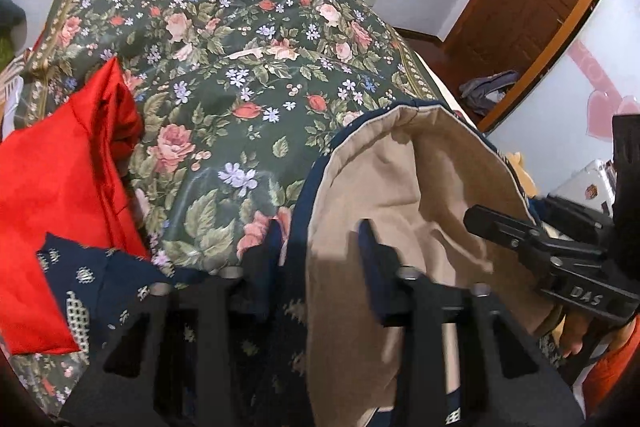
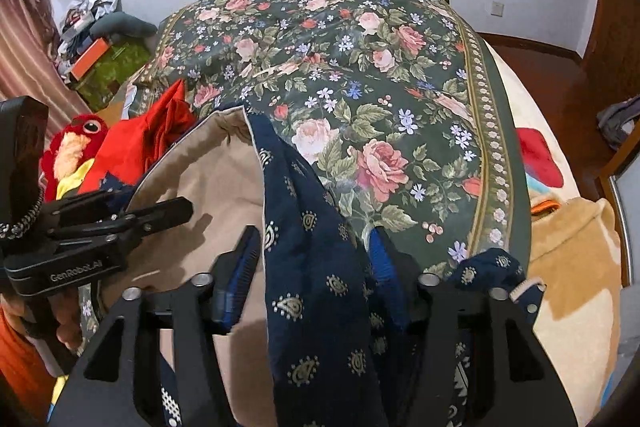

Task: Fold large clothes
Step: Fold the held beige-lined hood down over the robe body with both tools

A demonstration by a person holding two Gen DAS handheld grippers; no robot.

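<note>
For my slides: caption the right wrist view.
Right gripper holding navy paisley garment over floral bedspread.

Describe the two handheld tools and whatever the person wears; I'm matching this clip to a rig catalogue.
Both tools are matte black with angular, cut-out fingers joined by silver pins. The right tool has blue ribbed pads and white "DAS" lettering on its side. The left tool carries white "GenRobot.AI" lettering. An orange sleeve shows behind it.

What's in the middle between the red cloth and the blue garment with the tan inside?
In the left wrist view, only the floral bedspread shows between the red cloth and the navy tan-lined garment; nothing else lies there.
</note>
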